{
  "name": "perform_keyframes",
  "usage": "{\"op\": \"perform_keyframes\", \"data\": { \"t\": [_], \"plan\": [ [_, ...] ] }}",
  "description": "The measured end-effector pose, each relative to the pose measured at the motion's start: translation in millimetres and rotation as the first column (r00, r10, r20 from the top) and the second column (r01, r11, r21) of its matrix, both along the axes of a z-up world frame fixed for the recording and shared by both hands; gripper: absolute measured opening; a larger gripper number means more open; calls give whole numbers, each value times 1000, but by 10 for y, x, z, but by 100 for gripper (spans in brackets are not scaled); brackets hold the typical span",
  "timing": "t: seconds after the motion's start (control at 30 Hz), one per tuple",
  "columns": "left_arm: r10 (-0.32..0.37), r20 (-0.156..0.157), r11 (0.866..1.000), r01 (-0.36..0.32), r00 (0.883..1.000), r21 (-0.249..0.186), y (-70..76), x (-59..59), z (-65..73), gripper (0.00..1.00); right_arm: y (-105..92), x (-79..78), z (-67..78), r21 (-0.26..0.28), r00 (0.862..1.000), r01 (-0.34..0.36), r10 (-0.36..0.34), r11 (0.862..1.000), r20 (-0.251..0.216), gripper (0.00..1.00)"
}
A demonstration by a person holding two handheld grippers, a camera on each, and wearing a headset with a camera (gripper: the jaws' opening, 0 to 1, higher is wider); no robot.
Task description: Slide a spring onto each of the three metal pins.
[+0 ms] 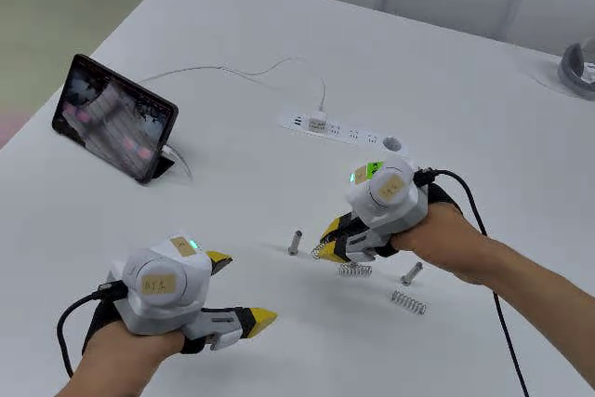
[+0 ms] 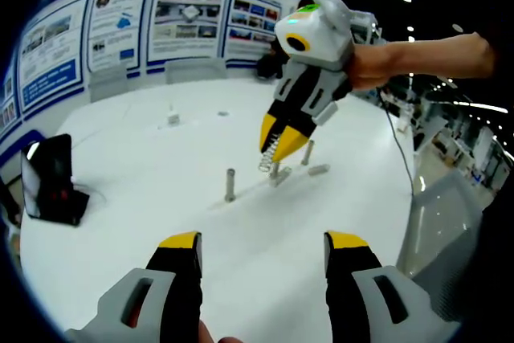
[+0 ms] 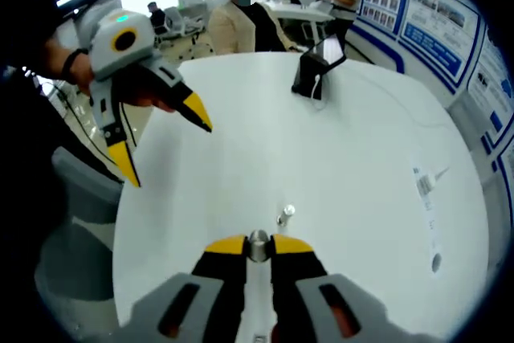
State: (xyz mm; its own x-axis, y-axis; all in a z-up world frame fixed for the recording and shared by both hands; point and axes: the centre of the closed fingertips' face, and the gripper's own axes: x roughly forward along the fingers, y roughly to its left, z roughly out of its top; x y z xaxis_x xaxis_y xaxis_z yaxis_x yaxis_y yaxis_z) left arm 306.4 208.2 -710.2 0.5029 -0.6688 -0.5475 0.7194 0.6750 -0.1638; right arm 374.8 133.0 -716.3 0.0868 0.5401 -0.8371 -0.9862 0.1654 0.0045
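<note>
Centre of frame: right gripper, fingers clamped on a spring, beside an upright pin. Lower left: left gripper, fingers wide apart, over the desk.

The head view looks forward and down on the white table. Low over it, the left gripper view faces the right gripper, the right gripper view the left gripper; all share the tablet
</note>
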Motion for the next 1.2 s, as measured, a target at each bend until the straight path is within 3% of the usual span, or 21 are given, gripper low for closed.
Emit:
{"op": "perform_keyframes", "data": {
  "t": [0.57,1.2],
  "plan": [
    [31,-30,999,-31,999,-6,122,-21,-60,70,151,276,-44,-14,1000,-15,15,1000,20,12],
    [59,-45,998,-60,997,-10,246,-51,-71,70,263,335,-208,-61,998,-64,65,996,17,13]
  ]
}}
